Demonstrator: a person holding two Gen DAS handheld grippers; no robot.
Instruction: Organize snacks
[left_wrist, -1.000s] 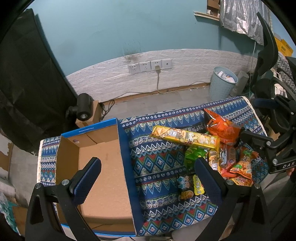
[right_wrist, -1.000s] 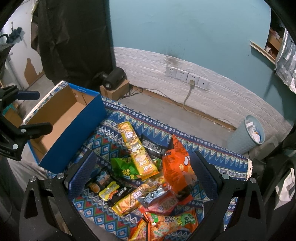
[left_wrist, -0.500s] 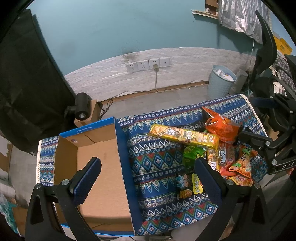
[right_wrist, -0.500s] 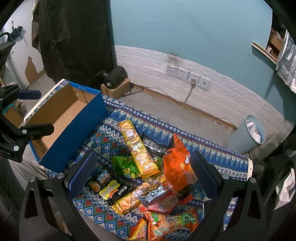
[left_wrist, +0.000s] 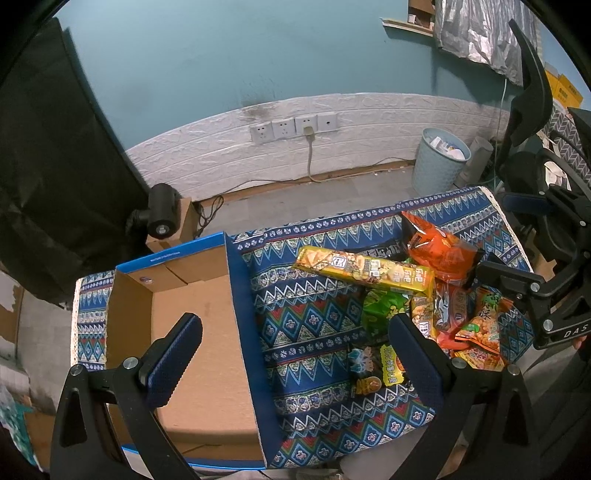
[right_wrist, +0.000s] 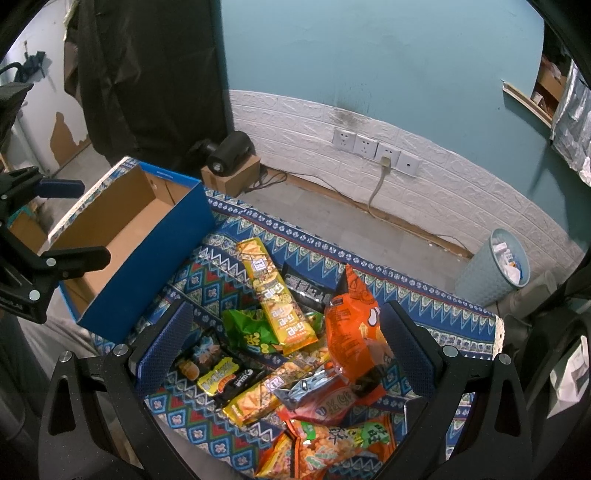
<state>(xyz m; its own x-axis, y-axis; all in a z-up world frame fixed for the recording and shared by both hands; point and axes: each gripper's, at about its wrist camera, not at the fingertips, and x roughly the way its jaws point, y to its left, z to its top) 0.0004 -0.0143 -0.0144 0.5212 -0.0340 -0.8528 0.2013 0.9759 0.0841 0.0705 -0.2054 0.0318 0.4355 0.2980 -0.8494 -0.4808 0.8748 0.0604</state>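
Observation:
A pile of snack packs lies on a patterned blue tablecloth (left_wrist: 303, 317): a long yellow cracker pack (left_wrist: 364, 271) (right_wrist: 275, 295), an orange chip bag (left_wrist: 439, 251) (right_wrist: 351, 332), a green bag (right_wrist: 249, 334), small dark packs (right_wrist: 218, 373). An empty blue cardboard box (left_wrist: 192, 325) (right_wrist: 122, 236) stands at the left. My left gripper (left_wrist: 295, 354) is open and empty, held above the box's right wall. My right gripper (right_wrist: 284, 350) is open and empty, held above the snack pile.
Beyond the table are a grey floor, a white brick wall strip with sockets (left_wrist: 293, 127), a pale blue waste bin (left_wrist: 439, 164) and a black lamp on a small carton (left_wrist: 162, 218). A black chair (left_wrist: 532, 92) stands at the right.
Both grippers have lifted and pulled back slightly; the table appears a little lower and farther in both views. Jaws stay open. No snack has moved.

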